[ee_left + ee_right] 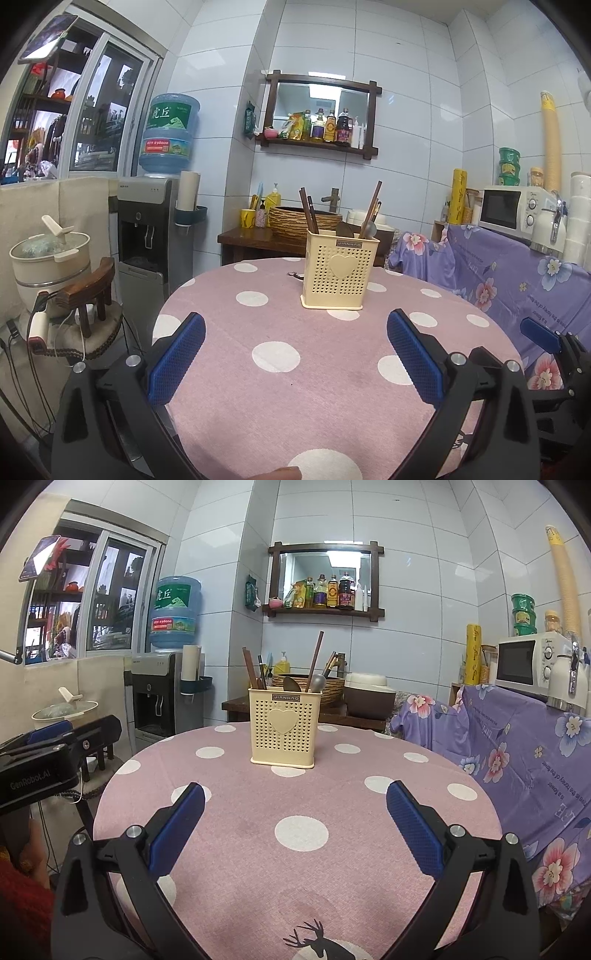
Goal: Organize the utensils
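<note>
1. left wrist: a round table point(314, 387) in pink dotted cloth, in a tiled kitchen with a water cooler point(147, 225). the left gripper point(295, 332) is spread wide, empty; the holder point(338, 271) of utensils point(308, 212) stands well ahead, between the fingers.
2. right wrist: the right gripper point(295, 805) gapes, empty; the holder point(282, 727) stands ahead, slightly left, the microwave point(528, 664) at right.

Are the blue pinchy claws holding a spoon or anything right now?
No, nothing is held. The left gripper and the right gripper are both open and empty above the table. The utensils sit in the yellow holder.
</note>
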Demonstrator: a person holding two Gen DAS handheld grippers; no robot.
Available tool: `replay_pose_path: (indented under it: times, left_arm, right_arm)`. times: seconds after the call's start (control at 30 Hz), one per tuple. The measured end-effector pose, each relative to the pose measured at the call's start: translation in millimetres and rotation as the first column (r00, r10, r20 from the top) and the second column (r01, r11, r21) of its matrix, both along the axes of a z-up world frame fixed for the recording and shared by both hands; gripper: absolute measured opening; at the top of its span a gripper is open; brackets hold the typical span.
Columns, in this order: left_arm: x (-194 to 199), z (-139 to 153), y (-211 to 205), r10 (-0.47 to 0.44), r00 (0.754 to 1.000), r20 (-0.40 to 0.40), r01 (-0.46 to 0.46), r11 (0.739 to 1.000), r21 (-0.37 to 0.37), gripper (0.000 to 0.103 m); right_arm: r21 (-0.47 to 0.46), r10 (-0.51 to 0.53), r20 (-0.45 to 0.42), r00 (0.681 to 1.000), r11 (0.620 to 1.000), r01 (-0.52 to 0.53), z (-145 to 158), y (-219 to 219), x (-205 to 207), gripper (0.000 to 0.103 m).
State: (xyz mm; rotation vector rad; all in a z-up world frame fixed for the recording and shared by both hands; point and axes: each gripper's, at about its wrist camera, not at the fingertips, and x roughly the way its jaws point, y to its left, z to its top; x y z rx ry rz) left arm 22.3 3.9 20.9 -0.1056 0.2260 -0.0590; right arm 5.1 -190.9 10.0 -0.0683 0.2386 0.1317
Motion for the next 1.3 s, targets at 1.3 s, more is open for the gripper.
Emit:
replay_pose_path:
  times: [1.3]
  left_arm:
    - [1.8,-0.3,2.4,0.004,1.000,-0.015,-0.004,1.000,0.010,0.098]
  right_arm:
    - [0.000,-0.002,-0.008,1.000,1.000,0.002,-0.1,0.2,1.2,0.097]
